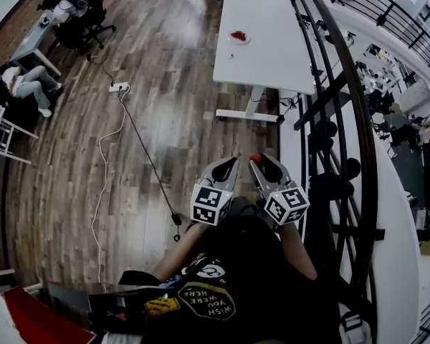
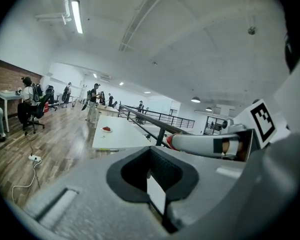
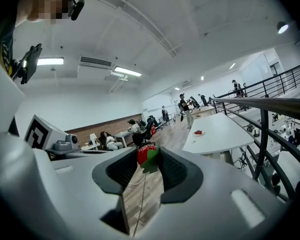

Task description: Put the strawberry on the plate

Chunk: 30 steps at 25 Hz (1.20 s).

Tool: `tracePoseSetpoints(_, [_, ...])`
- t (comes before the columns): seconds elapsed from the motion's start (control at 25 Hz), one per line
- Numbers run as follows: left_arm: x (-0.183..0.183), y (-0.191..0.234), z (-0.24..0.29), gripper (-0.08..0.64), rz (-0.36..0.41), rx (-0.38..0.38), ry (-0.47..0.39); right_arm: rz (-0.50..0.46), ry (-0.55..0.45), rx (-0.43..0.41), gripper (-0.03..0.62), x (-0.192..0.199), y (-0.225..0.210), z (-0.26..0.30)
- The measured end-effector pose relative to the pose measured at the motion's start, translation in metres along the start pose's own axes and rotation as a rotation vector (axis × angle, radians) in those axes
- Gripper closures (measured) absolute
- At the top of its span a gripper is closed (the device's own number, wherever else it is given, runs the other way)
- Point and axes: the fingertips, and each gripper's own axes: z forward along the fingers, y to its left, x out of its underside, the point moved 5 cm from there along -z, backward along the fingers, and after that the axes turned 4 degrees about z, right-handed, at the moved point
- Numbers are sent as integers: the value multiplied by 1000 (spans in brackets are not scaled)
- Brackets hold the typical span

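A red strawberry with green leaves sits pinched between the jaw tips of my right gripper, which is shut on it. In the head view the strawberry shows at the tip of the right gripper, held low in front of my body. My left gripper rides beside it, shut with nothing between its jaws. Far ahead stands a white table bearing a small white plate with red fruit on it. The plate also shows in the right gripper view, and the plate in the left gripper view.
A black metal railing runs along my right side. A power strip and its white cable lie on the wood floor at left. People sit at desks at far left, others stand beyond the table.
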Motion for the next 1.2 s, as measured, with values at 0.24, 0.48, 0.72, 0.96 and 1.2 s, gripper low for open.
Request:
tracePoseSetpoints(0.24, [-6,17,28,555,-14,-16,4,-10,3,-17,453,-12,-15,26])
tracePoseSetpoints(0.48, [-30,23,65,555,14,-11,-5,-21,-32,-23,453,-38,-41,39])
tracePoseSetpoints(0.72, [-47,23,100,555,50,-13,-12,-17,-51,-25,454,-53,-73,50])
tracePoseSetpoints(0.96, [-58,32,122,555,48,-51,-26,-3,-42,-51,453,-58,-91,64])
tracePoseSetpoints(1.2, [-58,41,130,555,61,-41,-2,15,-28,-69,453,-58,-98,83])
